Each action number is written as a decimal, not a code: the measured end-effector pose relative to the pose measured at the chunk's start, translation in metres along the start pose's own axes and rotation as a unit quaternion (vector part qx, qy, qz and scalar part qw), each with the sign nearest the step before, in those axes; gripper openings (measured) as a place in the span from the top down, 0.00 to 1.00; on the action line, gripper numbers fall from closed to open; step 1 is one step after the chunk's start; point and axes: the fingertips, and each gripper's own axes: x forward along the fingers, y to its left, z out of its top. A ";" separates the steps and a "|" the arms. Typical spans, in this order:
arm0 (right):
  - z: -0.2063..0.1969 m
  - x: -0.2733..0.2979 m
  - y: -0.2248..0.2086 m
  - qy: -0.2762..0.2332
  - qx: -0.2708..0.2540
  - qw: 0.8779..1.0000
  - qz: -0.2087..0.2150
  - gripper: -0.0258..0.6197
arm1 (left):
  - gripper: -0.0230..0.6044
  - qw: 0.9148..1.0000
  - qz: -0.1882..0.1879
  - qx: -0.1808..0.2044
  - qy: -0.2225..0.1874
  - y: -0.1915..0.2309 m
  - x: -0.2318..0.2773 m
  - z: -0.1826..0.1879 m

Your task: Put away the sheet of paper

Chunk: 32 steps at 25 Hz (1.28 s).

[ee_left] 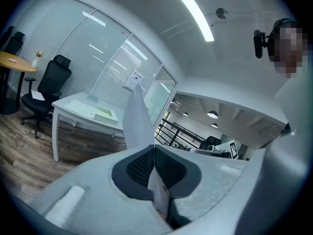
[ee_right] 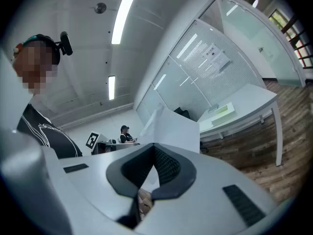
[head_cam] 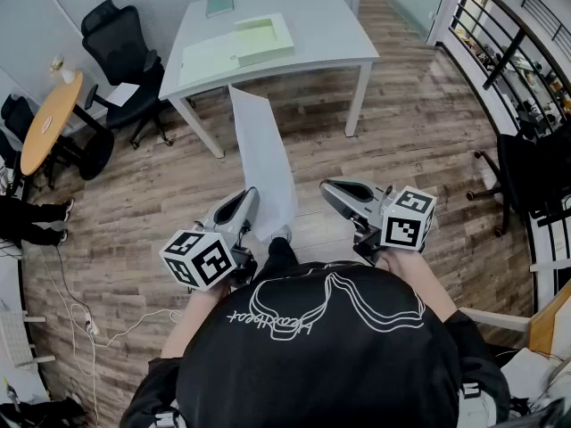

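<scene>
Above wood floor (head_cam: 401, 150), left claw (head_cam: 248, 201) pinching paper sheet (head_cam: 263, 150)

You had bright, even light from the ceiling strips (ee_left: 193, 12); shadows on the floor (head_cam: 125, 194) were soft, and both gripper views curved strongly toward dark corners.

We could read no wording with certainty. A white cursive word ran upside down across the back of the person's black shirt (head_cam: 321, 364), too looped to make out. A printed notice (ee_right: 213, 58) hung on the glass wall (ee_right: 234, 38), its lines too small.
</scene>
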 end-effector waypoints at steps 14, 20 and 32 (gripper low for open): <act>0.004 0.004 0.006 -0.014 0.012 1.000 0.012 0.94 | 0.95 1.000 0.002 -0.002 -0.006 0.000 -0.009 0.002; 0.005 0.024 -0.001 -0.004 0.007 1.000 0.018 0.94 | 0.95 1.000 0.015 -0.005 -0.021 0.016 -0.015 0.011; 0.015 0.112 -0.042 0.033 0.025 0.998 0.050 0.94 | 0.95 0.999 0.028 -0.018 -0.023 0.091 0.014 0.045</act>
